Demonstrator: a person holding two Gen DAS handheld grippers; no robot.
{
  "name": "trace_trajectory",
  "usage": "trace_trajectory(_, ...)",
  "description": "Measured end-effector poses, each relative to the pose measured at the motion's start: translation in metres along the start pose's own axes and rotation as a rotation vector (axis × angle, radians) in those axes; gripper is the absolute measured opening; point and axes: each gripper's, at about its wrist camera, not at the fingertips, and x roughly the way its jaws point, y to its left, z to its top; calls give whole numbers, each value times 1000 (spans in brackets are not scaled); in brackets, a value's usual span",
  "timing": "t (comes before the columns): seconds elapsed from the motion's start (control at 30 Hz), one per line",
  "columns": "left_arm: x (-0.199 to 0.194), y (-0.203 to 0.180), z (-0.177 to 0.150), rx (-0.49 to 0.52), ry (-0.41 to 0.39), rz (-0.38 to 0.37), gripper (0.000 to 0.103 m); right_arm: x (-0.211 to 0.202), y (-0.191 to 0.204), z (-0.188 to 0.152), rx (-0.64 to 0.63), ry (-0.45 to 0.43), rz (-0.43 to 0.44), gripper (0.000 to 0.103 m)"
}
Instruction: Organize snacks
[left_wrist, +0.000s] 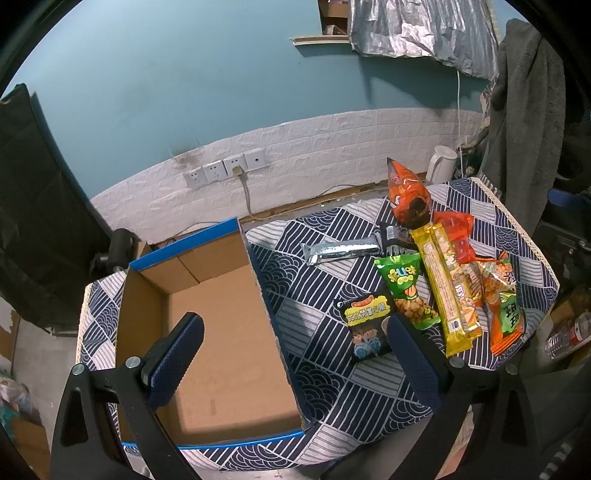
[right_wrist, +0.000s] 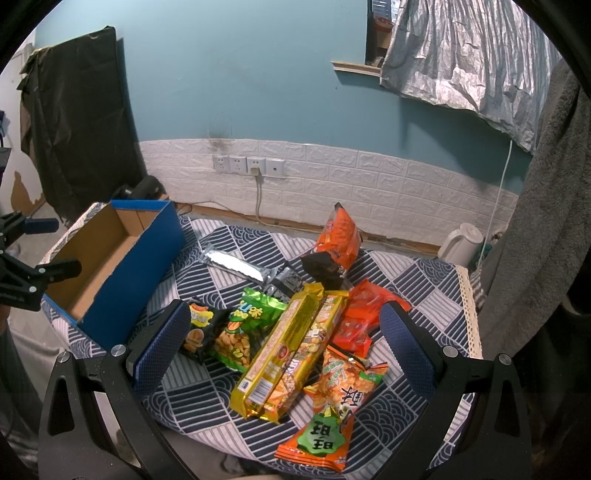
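An empty blue cardboard box (left_wrist: 221, 332) stands on the left of a small table with a patterned cloth (left_wrist: 332, 387); it also shows in the right wrist view (right_wrist: 136, 266). Several snack packs lie to its right: a silver bar (left_wrist: 341, 251), a black pack (left_wrist: 367, 326), a green peanut pack (left_wrist: 406, 288), long yellow packs (left_wrist: 443, 291) and orange bags (left_wrist: 408, 197). My left gripper (left_wrist: 295, 332) is open and empty over the box's right wall. My right gripper (right_wrist: 284, 325) is open and empty above the yellow packs (right_wrist: 280, 350). The left gripper also shows at the left edge of the right wrist view (right_wrist: 48, 247).
A blue wall with white brick panelling and sockets (left_wrist: 225, 168) stands behind the table. A white kettle (right_wrist: 461, 243) sits on the floor at the back right. Grey fabric (right_wrist: 535, 240) hangs at the right. A plastic bottle (left_wrist: 569, 332) lies beyond the table's right edge.
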Motion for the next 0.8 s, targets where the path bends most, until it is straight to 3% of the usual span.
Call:
trace_trajectory(0.37,12,-4,1,6,20,3,100,-2,-6,1,7,8,-7,100)
trace_trajectory(0.63,38,-7,2,3,83,0,100,12,-21,-10,31,50,-60,100)
trace_trajectory(0.8,54,-13,2,-19,128,-39,100,21,-36,-19,70,92,-81,100)
